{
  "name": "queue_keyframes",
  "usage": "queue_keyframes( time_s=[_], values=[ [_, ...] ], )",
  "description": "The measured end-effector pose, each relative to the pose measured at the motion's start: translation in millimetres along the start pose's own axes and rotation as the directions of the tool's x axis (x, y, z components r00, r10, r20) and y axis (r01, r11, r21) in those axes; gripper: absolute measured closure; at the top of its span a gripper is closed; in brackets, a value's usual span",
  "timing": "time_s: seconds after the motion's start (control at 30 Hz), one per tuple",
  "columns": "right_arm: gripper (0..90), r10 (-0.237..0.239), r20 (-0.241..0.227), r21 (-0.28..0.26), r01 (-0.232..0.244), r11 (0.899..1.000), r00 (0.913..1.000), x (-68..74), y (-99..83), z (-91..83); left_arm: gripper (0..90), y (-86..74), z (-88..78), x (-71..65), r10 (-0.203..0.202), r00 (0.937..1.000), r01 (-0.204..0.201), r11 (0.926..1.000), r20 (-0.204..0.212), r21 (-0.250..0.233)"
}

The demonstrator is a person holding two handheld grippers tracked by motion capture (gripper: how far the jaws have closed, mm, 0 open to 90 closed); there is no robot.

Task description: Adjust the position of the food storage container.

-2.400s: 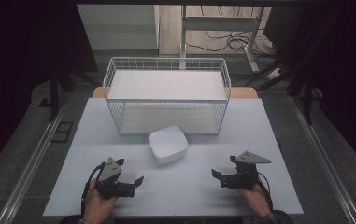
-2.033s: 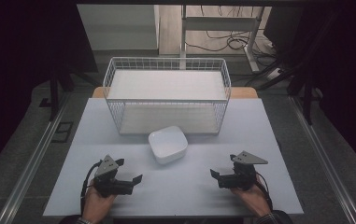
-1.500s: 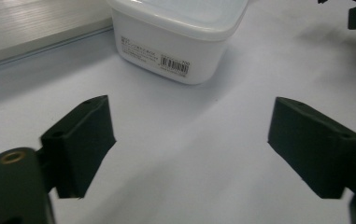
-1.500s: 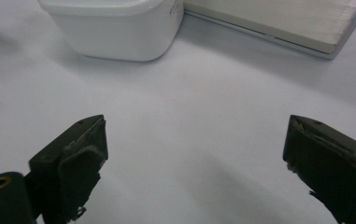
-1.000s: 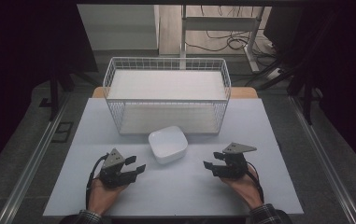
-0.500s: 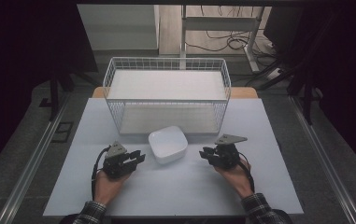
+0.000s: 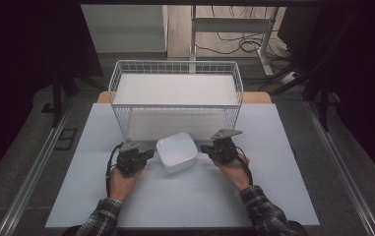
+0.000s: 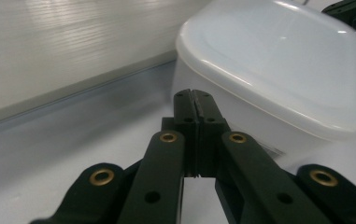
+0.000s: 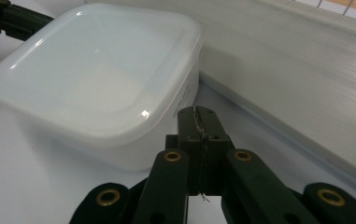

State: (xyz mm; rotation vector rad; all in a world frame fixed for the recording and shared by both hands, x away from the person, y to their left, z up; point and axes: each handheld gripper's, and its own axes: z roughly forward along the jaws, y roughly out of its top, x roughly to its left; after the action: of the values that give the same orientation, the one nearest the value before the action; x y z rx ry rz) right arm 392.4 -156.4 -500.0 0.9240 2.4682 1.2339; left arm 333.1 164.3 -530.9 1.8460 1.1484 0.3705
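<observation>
High view: my left hand-held gripper and right hand-held gripper have just been closing with nothing between the jaws and now sit pinched together, flanking the white lidded box on the worktop, just near of the wire basket.

Both forearms come in over the near edge of the table, in plaid sleeves, each hand wrapped around a gripper. The left gripper points to the right and the right gripper points to the left, so their tips face each other across the middle of the table. Both have just been closing, and each pair of jaws now meets with nothing between them.
</observation>
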Motion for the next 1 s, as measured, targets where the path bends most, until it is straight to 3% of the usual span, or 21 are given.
queue_keyframes(
  time_s=[0.2, 0.37, 0.57, 0.63, 1.0],
  values=[
    [88.8, -0.006, -0.014, 0.030, 0.006, 1.000, 0.9999, -4.3, 5.6, 24.3, 89.7, 2.4, 14.1, 0.7, -0.002, 1.0000, 0.002, 0.9997, -0.006, 0.022],
    [88.9, -0.015, -0.014, 0.044, 0.016, 0.999, 0.9998, -4.3, 5.5, 30.3, 89.8, 2.0, 17.9, 1.7, -0.010, 0.9999, 0.010, 0.9993, 0.008, 0.037],
    [89.0, -0.004, -0.019, 0.052, 0.005, 0.999, 0.9998, -2.6, 1.8, 21.5, 89.9, 2.0, 21.8, -4.8, -0.025, 0.9993, 0.024, 0.9981, 0.027, 0.057],
    [89.0, -0.001, -0.022, 0.055, 0.002, 0.998, 0.9997, -2.4, -0.4, 18.1, 89.9, 3.3, 21.5, -7.2, -0.012, 0.9994, 0.010, 0.9982, 0.034, 0.060],
    [89.0, 0.032, -0.016, 0.073, -0.031, 0.997, 0.9993, 8.3, -15.3, -3.4, 90.0, -2.0, 16.6, -23.4, -0.018, 0.9971, 0.011, 0.9958, 0.074, 0.091]
  ],
)
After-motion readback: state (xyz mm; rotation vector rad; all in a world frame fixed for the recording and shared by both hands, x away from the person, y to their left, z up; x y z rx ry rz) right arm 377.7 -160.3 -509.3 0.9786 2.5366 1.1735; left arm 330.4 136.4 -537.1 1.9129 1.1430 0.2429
